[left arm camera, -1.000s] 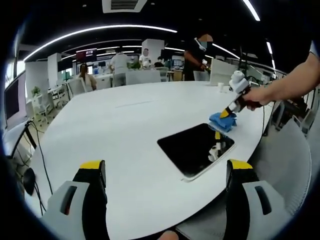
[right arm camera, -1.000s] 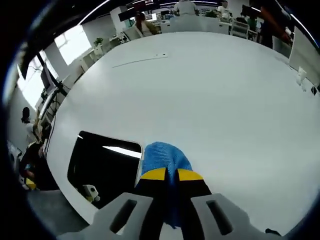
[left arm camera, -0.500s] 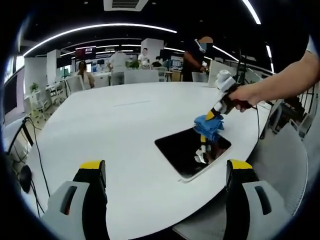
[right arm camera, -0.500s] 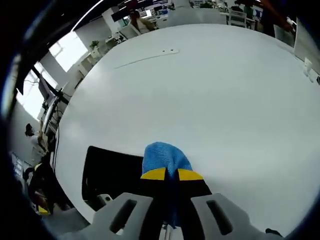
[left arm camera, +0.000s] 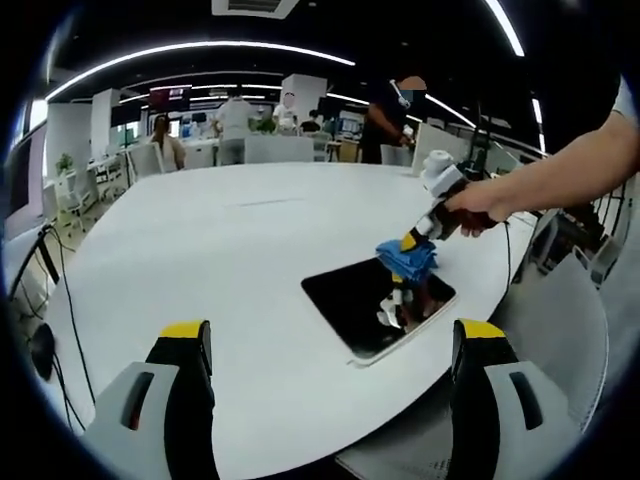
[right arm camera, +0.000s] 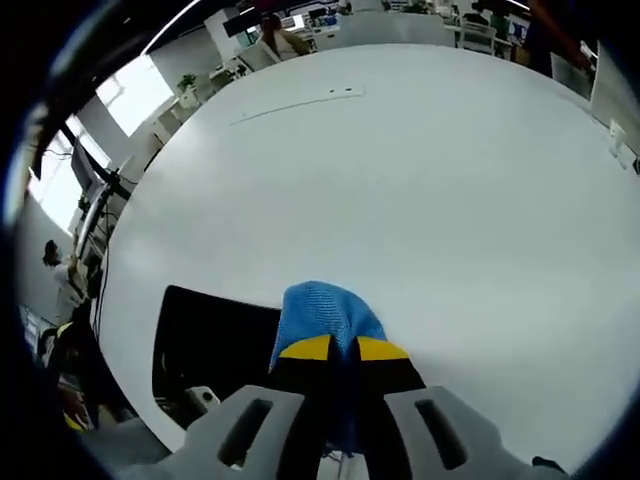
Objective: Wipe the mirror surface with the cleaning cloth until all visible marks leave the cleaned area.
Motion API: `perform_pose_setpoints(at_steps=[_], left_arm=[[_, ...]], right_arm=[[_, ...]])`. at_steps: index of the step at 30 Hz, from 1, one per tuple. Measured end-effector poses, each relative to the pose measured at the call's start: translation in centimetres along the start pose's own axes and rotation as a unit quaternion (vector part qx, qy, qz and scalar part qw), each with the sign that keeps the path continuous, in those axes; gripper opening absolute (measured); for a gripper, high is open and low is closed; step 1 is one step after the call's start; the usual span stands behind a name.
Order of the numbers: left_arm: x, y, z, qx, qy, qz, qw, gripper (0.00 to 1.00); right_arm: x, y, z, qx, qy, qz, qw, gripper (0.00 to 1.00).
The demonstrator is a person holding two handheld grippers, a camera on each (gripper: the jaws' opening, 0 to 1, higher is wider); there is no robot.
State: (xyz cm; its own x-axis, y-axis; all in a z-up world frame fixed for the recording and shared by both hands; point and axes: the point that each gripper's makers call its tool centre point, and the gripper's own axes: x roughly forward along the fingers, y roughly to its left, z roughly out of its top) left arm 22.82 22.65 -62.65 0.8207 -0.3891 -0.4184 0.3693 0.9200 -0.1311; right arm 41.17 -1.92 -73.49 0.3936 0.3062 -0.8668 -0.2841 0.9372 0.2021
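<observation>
My right claw (right arm camera: 334, 348), clamped on the blue cloth (right arm camera: 322, 312), has moved from the table (left arm camera: 200, 250) over the mirror (left arm camera: 375, 303), ready to wipe; left claw (left arm camera: 330, 350) open

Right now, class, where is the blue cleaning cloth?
The blue cleaning cloth is pinched in the right claw, at the far right corner of the mirror on the white table.

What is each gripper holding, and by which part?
The right gripper pinches the blue cloth by its bunched near end; the left gripper holds nothing.
</observation>
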Motion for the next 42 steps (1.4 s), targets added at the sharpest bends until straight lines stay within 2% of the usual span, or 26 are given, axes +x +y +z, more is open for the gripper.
perform_pose_setpoints(at_steps=[7, 14, 23, 30, 32, 34, 42], left_arm=[[-0.2, 0.3, -0.1, -0.003, -0.001, -0.002, 1.0000, 0.99], [0.1, 0.6, -0.3, -0.003, 0.003, -0.010, 0.9999, 0.99], [0.4, 0.8, -0.2, -0.001, 0.005, -0.024, 0.9997, 0.99], [0.6, 0.8, -0.2, 0.003, 0.006, -0.031, 0.9995, 0.99], [0.6, 1.2, -0.3, 0.012, 0.007, -0.021, 0.9997, 0.99], [0.6, 1.6, -0.2, 0.014, 0.002, -0.011, 0.9998, 0.99], [0.8, 1.8, -0.5, 0.008, 0.009, -0.018, 0.9998, 0.99]], right_arm=[[0.2, 0.1, 0.2, 0.020, 0.003, -0.005, 0.9998, 0.01], [0.2, 0.9, 0.1, 0.017, 0.009, -0.006, 0.9998, 0.01], [0.9, 3.0, 0.3, 0.021, 0.018, 0.002, 0.9996, 0.01], [2.6, 3.9, 1.0, 0.026, 0.025, 0.007, 0.9993, 0.01], [2.4, 4.6, 0.8, 0.028, 0.027, 0.010, 0.9992, 0.01], [3.2, 4.8, 1.1, 0.025, 0.029, 0.011, 0.9992, 0.01], [3.0, 7.0, 0.8, 0.020, 0.033, 0.016, 0.9991, 0.01]])
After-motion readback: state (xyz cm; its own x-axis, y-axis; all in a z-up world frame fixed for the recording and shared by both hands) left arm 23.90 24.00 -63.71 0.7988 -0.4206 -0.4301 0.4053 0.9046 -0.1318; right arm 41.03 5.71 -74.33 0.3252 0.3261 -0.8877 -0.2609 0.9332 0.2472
